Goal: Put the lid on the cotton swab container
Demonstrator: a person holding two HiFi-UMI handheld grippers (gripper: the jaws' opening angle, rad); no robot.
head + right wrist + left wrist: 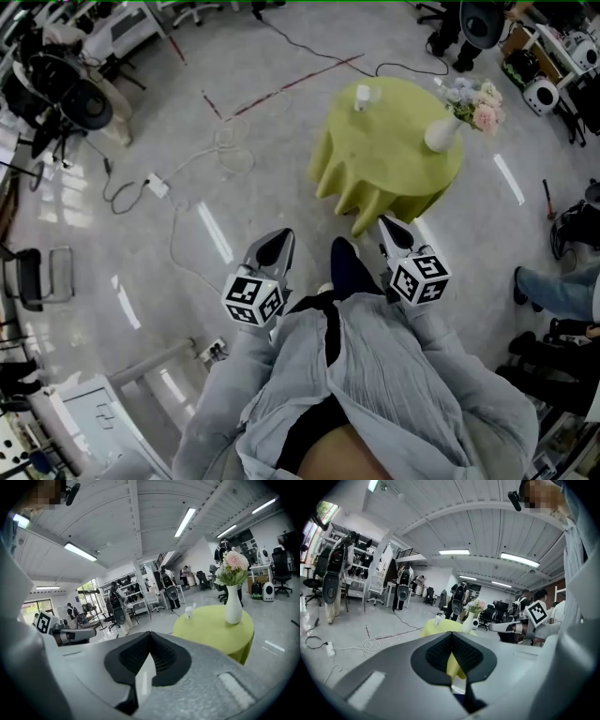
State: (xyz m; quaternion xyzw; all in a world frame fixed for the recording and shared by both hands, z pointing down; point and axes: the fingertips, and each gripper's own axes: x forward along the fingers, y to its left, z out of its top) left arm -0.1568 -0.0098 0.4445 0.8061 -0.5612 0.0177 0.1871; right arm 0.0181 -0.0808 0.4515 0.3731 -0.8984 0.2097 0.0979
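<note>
A small white cotton swab container (363,97) stands at the far edge of a round table with a yellow-green cloth (394,164). It also shows small in the left gripper view (438,619) and the right gripper view (189,612). I cannot make out a separate lid. My left gripper (282,235) and right gripper (385,223) are held close to my body, well short of the table. In both gripper views the jaws meet at the tips, left (451,633) and right (150,633), with nothing between them.
A white vase with flowers (442,133) stands on the table's right side. Cables (225,141) and a power strip (157,186) lie on the grey floor at the left. A person's legs (553,286) and chairs are at the right; desks and equipment line the room.
</note>
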